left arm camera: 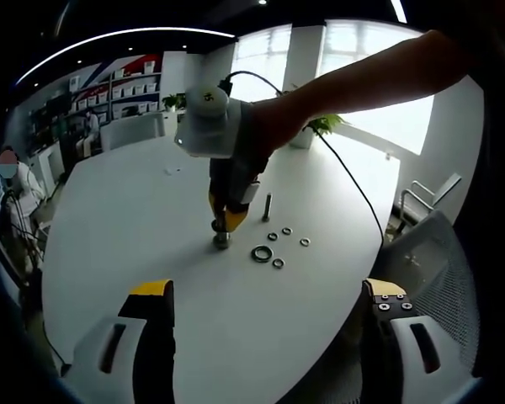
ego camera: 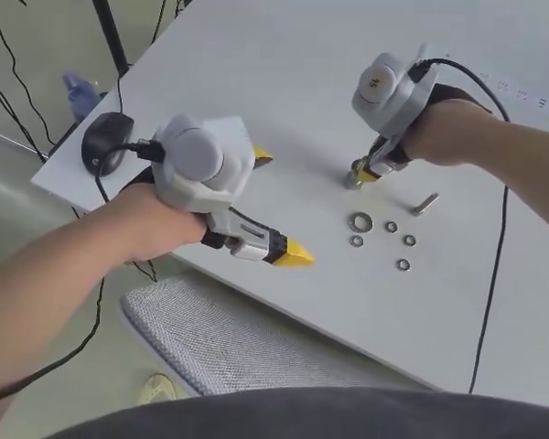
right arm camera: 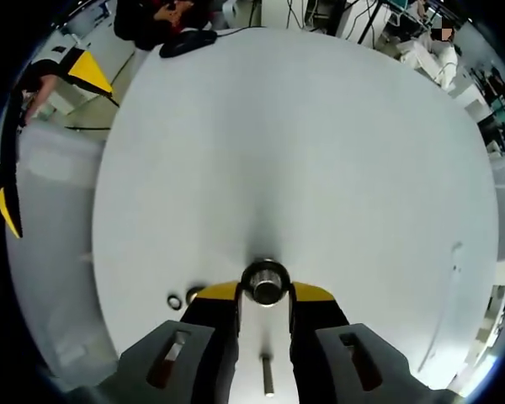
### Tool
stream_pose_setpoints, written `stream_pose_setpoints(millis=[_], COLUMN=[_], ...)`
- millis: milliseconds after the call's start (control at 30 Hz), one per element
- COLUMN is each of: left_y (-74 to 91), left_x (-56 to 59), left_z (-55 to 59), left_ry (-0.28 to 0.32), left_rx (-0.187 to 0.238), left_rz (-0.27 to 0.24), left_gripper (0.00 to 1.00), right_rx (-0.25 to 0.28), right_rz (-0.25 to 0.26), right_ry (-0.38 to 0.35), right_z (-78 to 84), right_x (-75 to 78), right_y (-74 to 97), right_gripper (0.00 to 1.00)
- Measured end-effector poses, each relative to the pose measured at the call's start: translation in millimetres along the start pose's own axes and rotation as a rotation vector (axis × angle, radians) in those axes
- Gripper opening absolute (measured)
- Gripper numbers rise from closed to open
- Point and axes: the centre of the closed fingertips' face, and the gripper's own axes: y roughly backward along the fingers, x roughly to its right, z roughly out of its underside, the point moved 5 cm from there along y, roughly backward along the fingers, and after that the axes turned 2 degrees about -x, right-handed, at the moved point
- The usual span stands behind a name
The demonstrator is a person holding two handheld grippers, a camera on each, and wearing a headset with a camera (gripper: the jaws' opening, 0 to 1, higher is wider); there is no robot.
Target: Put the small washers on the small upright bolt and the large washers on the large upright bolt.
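Note:
My right gripper (ego camera: pixel 363 174) (right arm camera: pixel 265 293) is shut on the large bolt (ego camera: pixel 352 179) (left arm camera: pixel 222 241) (right arm camera: pixel 265 282), which it holds upright on the white table (ego camera: pixel 284 73). The small bolt (ego camera: pixel 425 203) (left arm camera: pixel 267 206) (right arm camera: pixel 268 374) lies flat to the right of it. One large washer (ego camera: pixel 360 221) (left arm camera: pixel 262 253) lies just in front of the large bolt. Several small washers (ego camera: pixel 409 240) (left arm camera: pixel 287 231) are scattered beside the large washer. My left gripper (ego camera: pixel 279 206) (left arm camera: pixel 269 295) hovers open and empty at the table's near edge, left of the washers.
A black round device (ego camera: pixel 105 137) with a cable sits at the table's left corner. A grey mesh chair seat (ego camera: pixel 220 338) is below the near edge. A black cable (ego camera: pixel 494 274) runs from the right gripper across the table.

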Motion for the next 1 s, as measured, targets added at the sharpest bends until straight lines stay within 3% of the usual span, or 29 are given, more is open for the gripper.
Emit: stream_pose_setpoints(millis=[267,467,1000], left_y=[0.9,0.8,-0.5], left_x=[1.5,1.4,-1.4], left_z=[2.1,2.1,1.9], left_ry=[0.003,0.011,0.013], left_rx=[-0.004,0.002,0.002], left_rz=[0.002,0.001,0.006], left_gripper=[0.92,0.91,0.91], right_rx=[-0.003,-0.011,-0.010], right_rz=[0.008,-0.001,-0.014], right_ry=[0.012,0.007,-0.009], right_z=[-2.1,-1.6,1.6], right_x=[-6.8,1.1,-2.7], right_y=[-6.4,-16.0,-22.2], right_gripper=[0.21,0.21,0.22])
